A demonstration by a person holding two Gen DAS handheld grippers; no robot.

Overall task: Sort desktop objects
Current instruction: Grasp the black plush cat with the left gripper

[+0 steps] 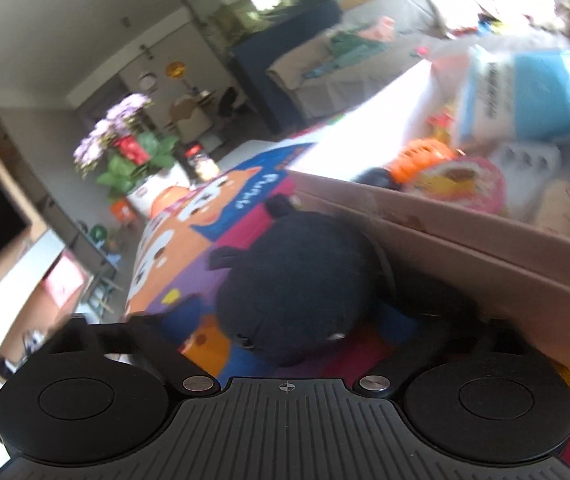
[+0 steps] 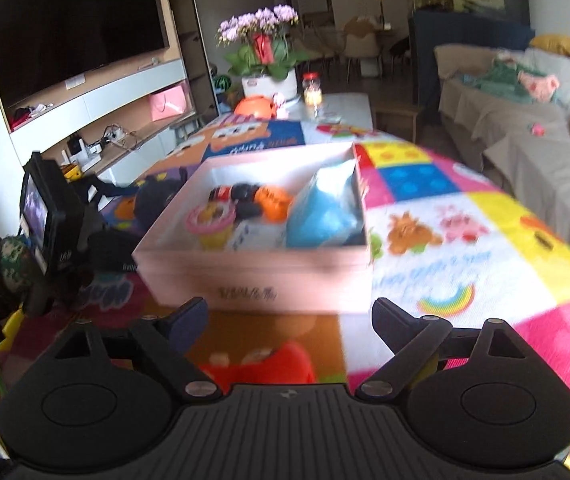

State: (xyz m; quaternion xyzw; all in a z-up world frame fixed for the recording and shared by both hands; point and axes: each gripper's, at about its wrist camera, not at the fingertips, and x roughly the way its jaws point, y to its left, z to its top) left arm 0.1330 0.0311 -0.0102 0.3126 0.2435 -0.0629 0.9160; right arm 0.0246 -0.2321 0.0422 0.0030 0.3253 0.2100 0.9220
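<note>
Patterned mat [image 2: 425,184], left gripper [image 1: 285,320] around dark plush [image 1: 297,280], right gripper [image 2: 289,320] wide, empty.

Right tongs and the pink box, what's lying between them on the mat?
Only colourful mat: the right wrist view shows nothing on the orange patch between the open right tongs and the pink box.

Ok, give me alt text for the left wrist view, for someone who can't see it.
A dark round plush toy sits between the left gripper's jaws on a colourful cartoon play mat, right beside a pink cardboard box. Blurred toys and a blue packet show over the box's wall.
</note>
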